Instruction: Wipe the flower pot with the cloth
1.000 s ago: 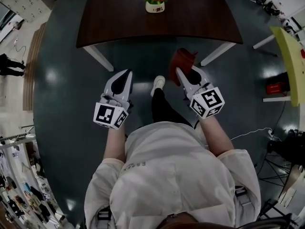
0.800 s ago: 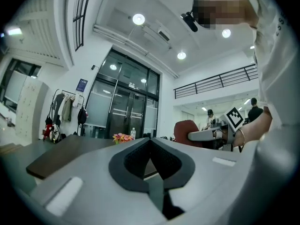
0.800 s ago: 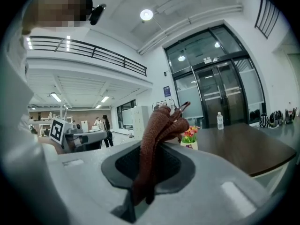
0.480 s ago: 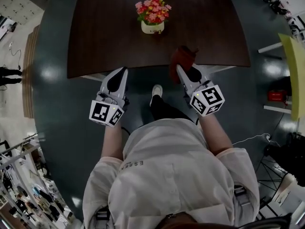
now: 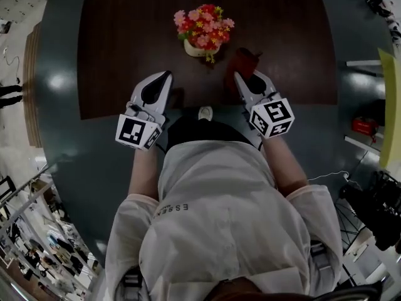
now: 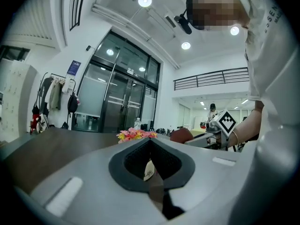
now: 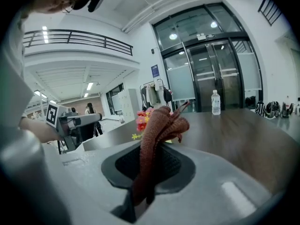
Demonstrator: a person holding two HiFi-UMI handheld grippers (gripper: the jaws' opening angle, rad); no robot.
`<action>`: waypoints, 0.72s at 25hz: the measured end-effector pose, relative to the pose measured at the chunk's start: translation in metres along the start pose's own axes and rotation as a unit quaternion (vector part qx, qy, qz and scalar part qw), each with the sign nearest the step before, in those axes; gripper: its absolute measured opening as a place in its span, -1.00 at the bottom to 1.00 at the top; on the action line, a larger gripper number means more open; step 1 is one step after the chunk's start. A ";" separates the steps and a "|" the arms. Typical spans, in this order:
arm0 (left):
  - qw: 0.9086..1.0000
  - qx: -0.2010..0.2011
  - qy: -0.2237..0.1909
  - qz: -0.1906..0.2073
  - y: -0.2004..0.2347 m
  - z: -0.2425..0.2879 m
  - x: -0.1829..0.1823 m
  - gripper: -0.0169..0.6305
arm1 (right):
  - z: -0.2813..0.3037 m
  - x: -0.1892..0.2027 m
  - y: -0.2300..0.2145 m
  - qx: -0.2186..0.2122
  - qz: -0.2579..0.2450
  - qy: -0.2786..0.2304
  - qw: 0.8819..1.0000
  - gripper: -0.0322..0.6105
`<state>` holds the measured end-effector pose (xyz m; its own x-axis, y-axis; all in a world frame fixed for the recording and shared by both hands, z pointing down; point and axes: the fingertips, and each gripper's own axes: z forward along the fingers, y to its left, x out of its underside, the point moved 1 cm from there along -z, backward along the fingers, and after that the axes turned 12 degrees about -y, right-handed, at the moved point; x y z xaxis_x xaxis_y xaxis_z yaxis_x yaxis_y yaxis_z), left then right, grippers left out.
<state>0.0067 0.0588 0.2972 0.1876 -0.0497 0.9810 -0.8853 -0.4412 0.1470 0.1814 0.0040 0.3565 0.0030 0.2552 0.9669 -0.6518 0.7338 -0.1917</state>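
A small cream flower pot (image 5: 195, 49) with pink and red flowers (image 5: 203, 26) stands on the dark wooden table (image 5: 119, 55). My right gripper (image 5: 239, 78) is shut on a rust-red cloth (image 5: 243, 60) that sticks up out of its jaws just right of the pot; the same cloth (image 7: 157, 135) fills the right gripper view. My left gripper (image 5: 165, 76) is shut and empty, over the table's near edge, left of the pot. Through its jaws the pot (image 6: 149, 168) shows straight ahead, the flowers (image 6: 136, 134) above it.
A clear water bottle (image 7: 215, 102) stands at the table's far side. My shoe (image 5: 205, 113) and leg are at the table's near edge. A yellow-green panel (image 5: 390, 105) and a red box (image 5: 363, 125) lie off to the right on the grey floor.
I have walked up to the table: both grippers moved forward from over the floor to over its near edge, flanking the pot. The cloth stays in the right jaws.
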 end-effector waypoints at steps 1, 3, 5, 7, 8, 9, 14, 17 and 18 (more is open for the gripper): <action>1.000 -0.001 0.009 -0.002 0.003 0.006 0.007 -0.90 | 0.006 0.004 -0.005 0.002 0.001 0.009 1.000 -0.75; 1.000 0.003 0.025 -0.006 0.009 0.018 0.023 -0.90 | 0.018 0.013 -0.014 0.005 -0.001 0.026 1.000 -0.75; 0.999 0.016 0.038 -0.013 0.015 0.028 0.036 -0.90 | 0.032 0.023 -0.021 0.010 0.003 0.043 0.999 -0.75; 0.998 0.030 0.052 -0.024 0.025 0.040 0.045 -0.90 | 0.049 0.034 -0.024 0.018 0.021 0.061 0.998 -0.75; 0.997 0.035 0.062 -0.029 0.031 0.046 0.051 -0.90 | 0.056 0.040 -0.025 0.022 0.030 0.071 0.997 -0.75; 0.996 0.040 0.073 -0.032 0.036 0.053 0.059 -0.90 | 0.062 0.047 -0.026 0.025 0.038 0.084 0.995 -0.75; 0.993 0.052 0.105 -0.020 0.047 0.082 0.093 -0.90 | 0.071 0.077 -0.013 0.006 0.067 0.151 0.986 -0.74; 0.990 0.066 0.121 -0.008 0.050 0.096 0.111 -0.90 | 0.078 0.081 -0.005 -0.012 0.078 0.167 0.983 -0.74; 0.989 0.070 0.129 -0.007 0.051 0.098 0.117 -0.90 | 0.080 0.082 -0.002 -0.018 0.086 0.172 0.981 -0.74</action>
<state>0.0256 -0.0575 0.4068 0.0684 0.1800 0.9813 -0.8121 -0.5613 0.1596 0.1220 -0.0266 0.4496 0.1558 0.5705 0.8064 -0.6377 0.6815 -0.3590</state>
